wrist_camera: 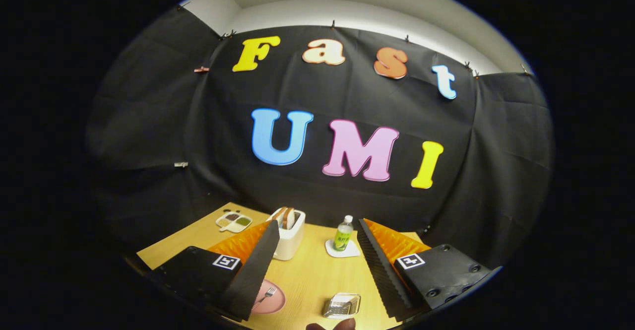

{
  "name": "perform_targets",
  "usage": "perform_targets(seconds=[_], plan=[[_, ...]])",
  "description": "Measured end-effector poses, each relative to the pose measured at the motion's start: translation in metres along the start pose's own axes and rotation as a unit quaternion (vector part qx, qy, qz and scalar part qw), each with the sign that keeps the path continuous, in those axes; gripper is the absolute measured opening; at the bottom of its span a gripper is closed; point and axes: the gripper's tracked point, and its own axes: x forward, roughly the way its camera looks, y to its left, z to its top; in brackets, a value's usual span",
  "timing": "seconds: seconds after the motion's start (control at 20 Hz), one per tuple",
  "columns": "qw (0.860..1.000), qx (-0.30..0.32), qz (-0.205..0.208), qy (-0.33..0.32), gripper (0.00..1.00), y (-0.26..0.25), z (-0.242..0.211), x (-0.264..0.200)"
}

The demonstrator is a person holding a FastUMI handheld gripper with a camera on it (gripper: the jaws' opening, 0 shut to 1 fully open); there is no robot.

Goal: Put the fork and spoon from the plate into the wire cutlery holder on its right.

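- Your tool [317, 265] rides high over the tabletop [312, 275], fingers spread wide, nothing between them.
- The pink plate [272, 297] sits below and close in, tucked against the inner edge of the left finger, which covers part of it.
- The fork [266, 295] lies on the plate, tines toward the far wall, handle running back under that finger. So its long axis runs roughly along your fingers.
- I can't make out the spoon; judging by the layout, it's probably on the covered part of the plate.
- The wire cutlery holder [342, 305] sits right of the plate, well apart from it, low between the fingers and nearer the right 1.
- Next move, I'd judge: drop down and shift left to bring the fork between the fingers.
- Beyond the fingers: toaster [289, 235], bottle [343, 234] on a coaster [342, 250], small tray [233, 221]. None in your way.
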Motion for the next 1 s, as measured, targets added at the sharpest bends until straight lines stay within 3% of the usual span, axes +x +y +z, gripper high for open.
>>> perform_targets(seconds=[0.2, 0.35, 0.65, 1.0], plan=[[0.995, -0.020, 0.043, 0.087, 0.98, 0.028, -0.047, 0.008], [0.981, -0.007, 0.071, 0.178, 0.98, 0.046, -0.098, 0.010], [0.927, 0.084, 0.131, 0.340, 0.94, 0.088, -0.181, 0.007], [0.874, 0.115, 0.140, 0.451, 0.86, 0.119, -0.262, 0.010]])
